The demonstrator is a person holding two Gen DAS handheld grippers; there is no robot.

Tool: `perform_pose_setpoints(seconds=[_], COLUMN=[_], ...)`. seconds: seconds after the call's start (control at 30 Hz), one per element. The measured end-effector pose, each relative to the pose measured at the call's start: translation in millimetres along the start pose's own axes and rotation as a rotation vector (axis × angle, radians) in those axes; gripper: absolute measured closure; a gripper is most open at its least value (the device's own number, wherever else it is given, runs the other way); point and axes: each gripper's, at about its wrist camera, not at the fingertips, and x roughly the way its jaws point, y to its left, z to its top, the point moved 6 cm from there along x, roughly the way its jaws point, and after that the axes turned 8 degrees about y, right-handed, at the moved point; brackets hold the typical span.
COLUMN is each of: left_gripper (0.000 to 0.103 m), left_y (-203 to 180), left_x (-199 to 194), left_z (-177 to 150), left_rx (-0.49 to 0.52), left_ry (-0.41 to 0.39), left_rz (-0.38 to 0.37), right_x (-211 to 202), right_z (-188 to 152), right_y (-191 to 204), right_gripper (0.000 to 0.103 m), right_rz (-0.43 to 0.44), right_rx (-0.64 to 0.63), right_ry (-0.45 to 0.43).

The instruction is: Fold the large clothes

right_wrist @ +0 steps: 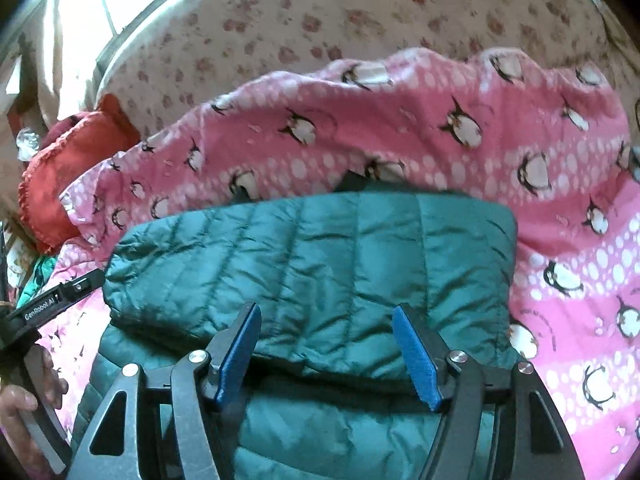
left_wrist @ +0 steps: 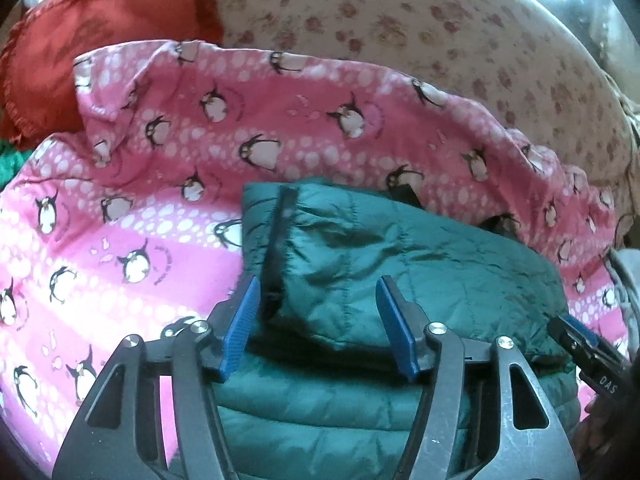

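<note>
Under both tools: left gripper (left_wrist: 318, 326) and right gripper (right_wrist: 328, 354) spread wide, grasping nothing, over the green puffer jacket (right_wrist: 312, 264), folded on the pink penguin blanket (right_wrist: 460, 136). We'd press flat, pinch near edge evenly w/ both, since puffy fabric springs back.

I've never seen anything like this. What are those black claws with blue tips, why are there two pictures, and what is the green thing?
No robot here: a person holds two hand tools, each with its own camera looking along its jaws. One picture comes from the left gripper, the other from the right gripper. Both stand open, holding nothing. Below them lies a folded green quilted jacket on a pink penguin blanket, spread over a flowered bed sheet. A red cushion sits behind.
</note>
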Motion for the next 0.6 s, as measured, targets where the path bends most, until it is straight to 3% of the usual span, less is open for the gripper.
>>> perform_pose_setpoints(seconds=[0.37,0.5,0.6], left_gripper=[0.043,0.029,0.028], left_y=[-7,-3,0], left_x=[47,55,62], left_z=[-8,-10,-11], left_rx=[0.055,0.06,0.041], left_ry=[0.037,0.028,0.041], left_rz=[0.075,0.091,0.068], right_x=[46,65,73], right_z=[20,14,11], right_y=[13,9,7], right_gripper=[0.036,0.036,0.036], right_rz=[-0.065,-0.079,-0.09], right_rx=[-0.01,-0.004,0.0], right_ry=[0.026,0.043,0.06])
